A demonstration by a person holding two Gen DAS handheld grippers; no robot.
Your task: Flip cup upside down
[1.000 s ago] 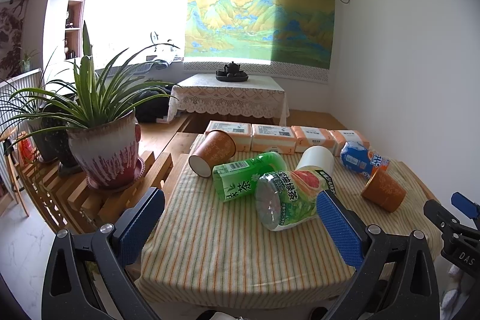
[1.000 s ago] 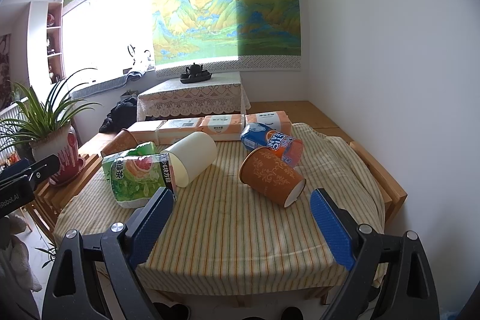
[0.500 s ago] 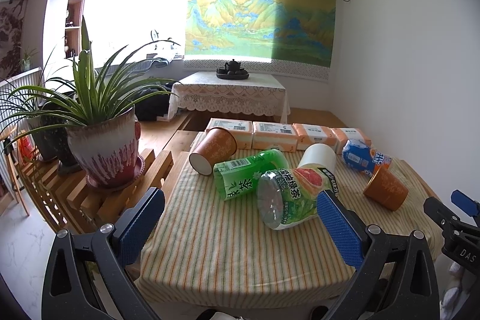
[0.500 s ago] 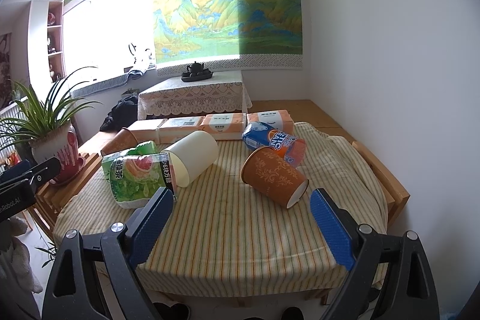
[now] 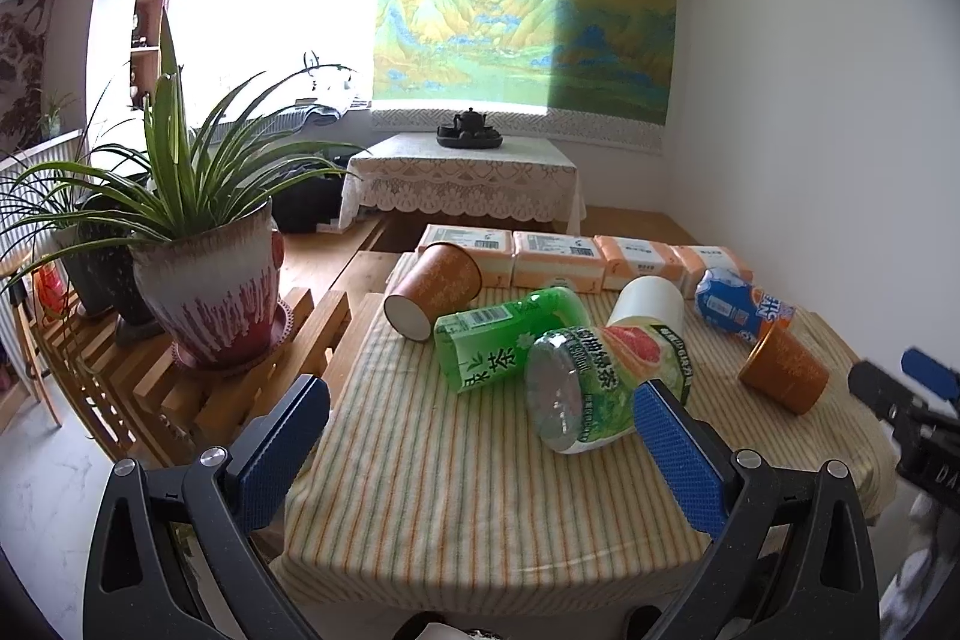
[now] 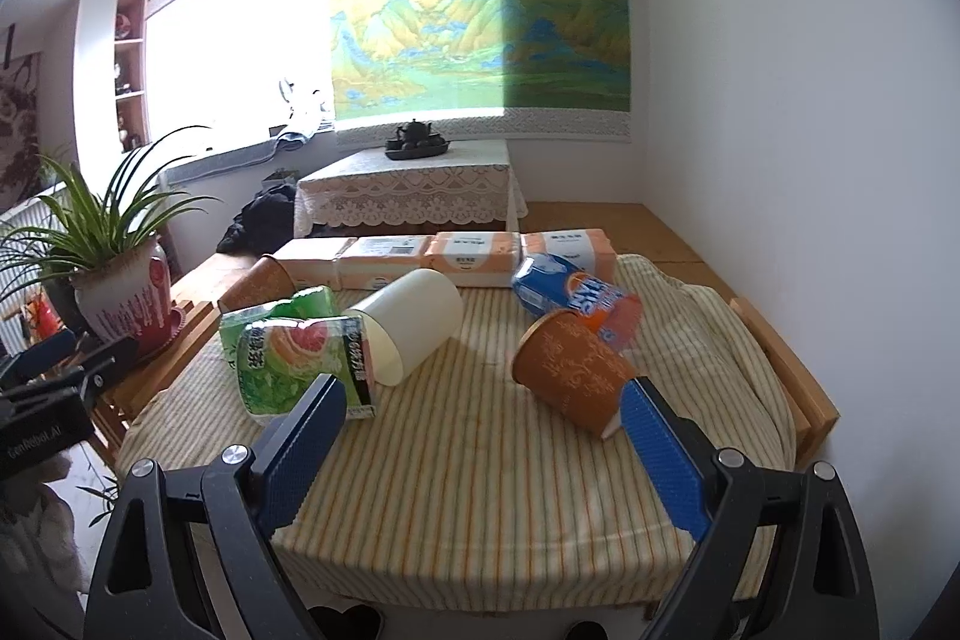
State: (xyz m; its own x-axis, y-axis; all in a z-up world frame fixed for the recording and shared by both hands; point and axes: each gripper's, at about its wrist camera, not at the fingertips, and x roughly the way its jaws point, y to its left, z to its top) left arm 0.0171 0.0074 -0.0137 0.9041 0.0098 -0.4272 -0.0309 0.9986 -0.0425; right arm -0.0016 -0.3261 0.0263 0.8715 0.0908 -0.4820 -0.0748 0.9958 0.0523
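Note:
Three paper cups lie on their sides on the striped tablecloth (image 6: 480, 472). An orange cup (image 6: 573, 379) lies at the right, its mouth toward me, close to my right gripper's right finger; it also shows in the left wrist view (image 5: 783, 370). A white cup (image 6: 411, 325) lies mid-table, also seen in the left wrist view (image 5: 651, 301). A second orange cup (image 5: 435, 289) lies at the far left, partly hidden in the right wrist view (image 6: 258, 283). My left gripper (image 5: 480, 451) is open and empty over the near table edge. My right gripper (image 6: 483, 451) is open and empty.
Two green bottles (image 5: 504, 340) (image 5: 594, 385) and a blue bottle (image 6: 567, 295) lie among the cups. Tissue packs (image 5: 555, 265) line the far edge. A potted plant (image 5: 210, 280) stands on a wooden rack at the left. A white wall is at the right.
My right gripper has moved forward toward the orange cup, which now sits closer to its right finger. The left gripper has shifted slightly. Both stay open.

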